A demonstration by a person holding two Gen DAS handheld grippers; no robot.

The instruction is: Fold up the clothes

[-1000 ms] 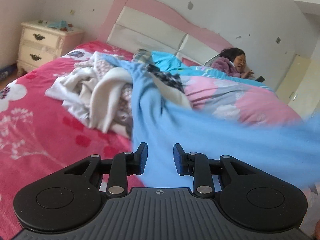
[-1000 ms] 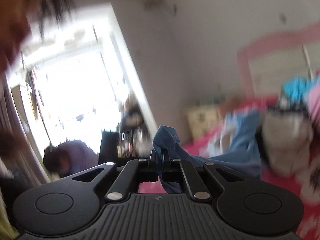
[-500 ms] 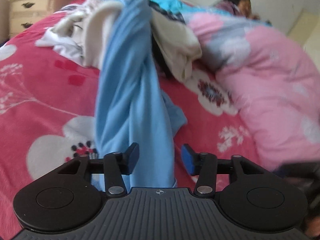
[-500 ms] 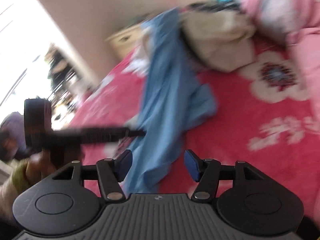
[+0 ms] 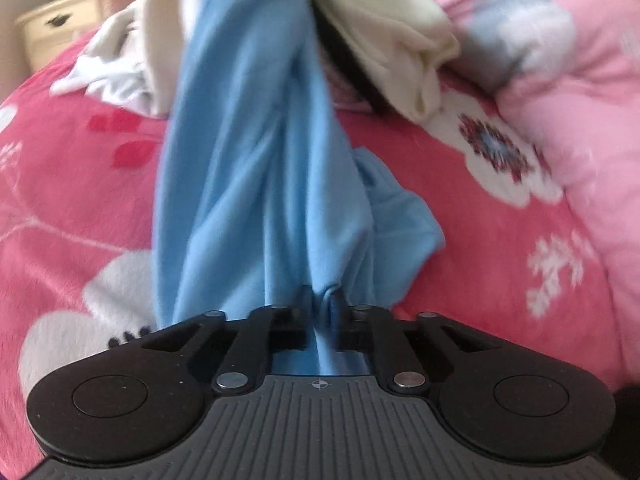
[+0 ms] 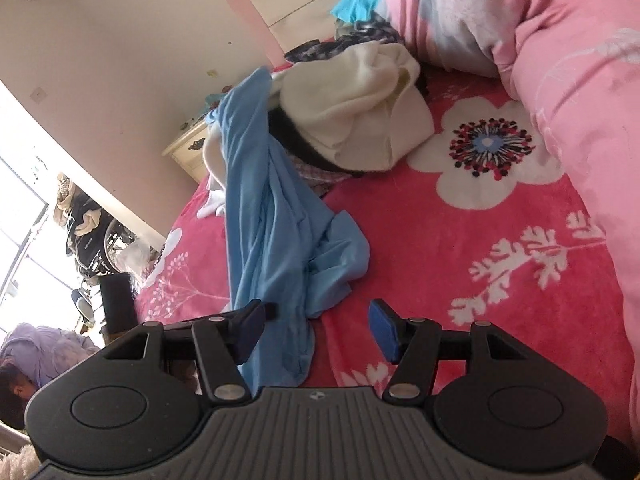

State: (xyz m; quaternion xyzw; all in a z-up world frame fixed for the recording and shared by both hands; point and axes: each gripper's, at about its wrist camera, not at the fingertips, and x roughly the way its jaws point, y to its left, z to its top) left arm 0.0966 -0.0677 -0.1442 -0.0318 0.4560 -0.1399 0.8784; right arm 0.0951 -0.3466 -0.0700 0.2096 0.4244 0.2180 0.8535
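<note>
A light blue garment trails in a twisted strip from the clothes pile down across the red flowered bed cover. My left gripper is at its near end, its jaws closing and pinching a fold of the blue cloth. In the right wrist view the same blue garment lies rumpled on the cover. My right gripper hovers open over its near end. The cloth passes by the left fingertip and no pad presses on it.
A cream garment tops the clothes pile behind the blue one. A pink quilt is bunched along the right. A cream nightstand and pink headboard stand beyond. A person in purple is low at the left.
My right gripper let go of the blue cloth, opened and swung down towards the bed. My left gripper dropped along the blue strip, opened wider, then shut on its near end.
</note>
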